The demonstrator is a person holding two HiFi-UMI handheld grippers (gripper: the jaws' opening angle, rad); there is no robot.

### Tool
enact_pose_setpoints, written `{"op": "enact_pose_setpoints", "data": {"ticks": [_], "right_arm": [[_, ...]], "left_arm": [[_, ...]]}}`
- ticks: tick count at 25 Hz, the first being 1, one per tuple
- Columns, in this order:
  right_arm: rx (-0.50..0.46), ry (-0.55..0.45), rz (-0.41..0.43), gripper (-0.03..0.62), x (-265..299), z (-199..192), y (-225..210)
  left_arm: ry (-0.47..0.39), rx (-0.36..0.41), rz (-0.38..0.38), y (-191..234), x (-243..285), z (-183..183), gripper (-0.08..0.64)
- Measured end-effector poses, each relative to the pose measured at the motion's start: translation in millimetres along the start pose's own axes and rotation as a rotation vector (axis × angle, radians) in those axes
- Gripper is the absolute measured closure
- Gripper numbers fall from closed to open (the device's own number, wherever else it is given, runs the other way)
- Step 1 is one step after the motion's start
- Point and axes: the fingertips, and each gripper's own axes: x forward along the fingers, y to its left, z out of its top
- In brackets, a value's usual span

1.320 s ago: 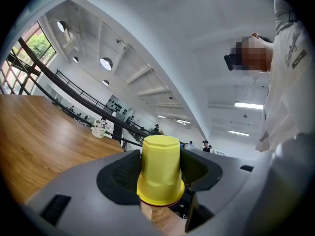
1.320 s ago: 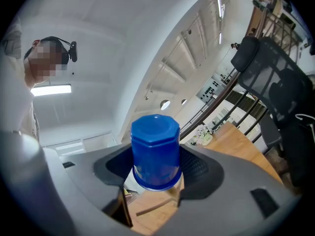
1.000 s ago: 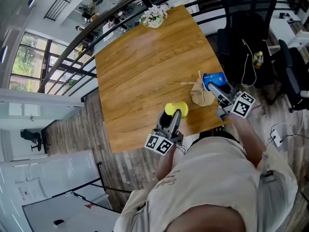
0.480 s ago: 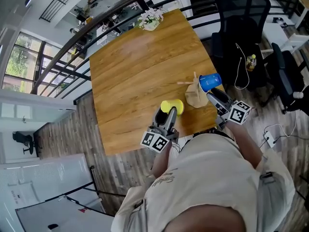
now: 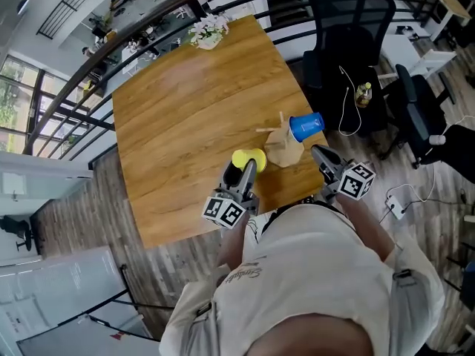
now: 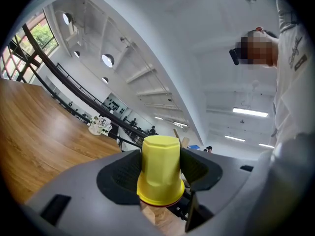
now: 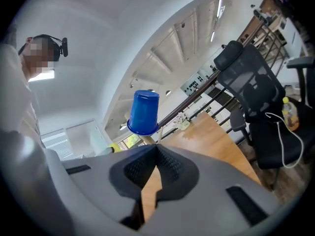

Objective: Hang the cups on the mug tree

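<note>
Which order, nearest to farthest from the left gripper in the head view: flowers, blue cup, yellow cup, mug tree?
1. yellow cup, held by the left gripper
2. mug tree, to its right
3. blue cup, hung on the tree
4. flowers, table's far edge

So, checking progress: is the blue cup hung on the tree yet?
Hung: the blue cup sits on the mug tree, clear of the right tool, whose jaws are together and empty.
</note>
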Motion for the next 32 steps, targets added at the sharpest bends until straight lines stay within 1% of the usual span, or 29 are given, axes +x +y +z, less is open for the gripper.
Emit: {"op": "enact_pose_setpoints", "data": {"ticks": [2, 5, 6, 9, 11, 15, 19, 23, 28, 32], "right_arm": [[-0.059, 0.003, -0.019, 0.597, -4.4, 1.2, 2.0], [-0.213, 0.034, -0.047, 0.597, -6.8, 5.7, 8.4], [-0.251, 0.047, -0.050, 0.597, -6.9, 6.7, 10.0], [-0.296, 0.064, -0.045, 0.597, -6.0, 6.9, 10.2], [-0.301, 0.066, -0.046, 0.597, -5.1, 6.7, 10.6], [-0.303, 0.098, -0.047, 0.597, -3.7, 2.4, 12.5], [-0.253, 0.106, -0.047, 0.597, -3.8, 2.8, 6.8], [-0.237, 0.129, -0.075, 0.597, -8.7, -0.7, -5.9], [-0.203, 0.138, -0.088, 0.597, -12.4, -7.4, -13.7], [-0.212, 0.155, -0.047, 0.597, -9.7, -10.4, -8.2]], "left_arm": [[0.011, 0.012, -0.002, 5.5, 4.5, -5.5, 0.308], [0.036, 0.044, 0.005, 15.2, 13.7, -15.8, 0.308], [0.045, 0.046, 0.010, 18.9, 17.2, -19.9, 0.308], [0.069, 0.040, 0.028, 32.5, 26.7, -32.2, 0.308], [0.080, 0.030, 0.041, 42.0, 31.5, -39.4, 0.308], [0.089, -0.022, 0.064, 61.2, 40.0, -56.6, 0.308], [0.072, -0.095, 0.086, 78.5, 52.8, -66.1, 0.308], [0.059, -0.145, 0.074, 80.4, 65.1, -75.1, 0.308], [0.069, -0.165, 0.054, 77.8, 72.6, -91.0, 0.308], [0.090, -0.169, 0.038, 73.5, 78.3, -101.8, 0.308]]}}
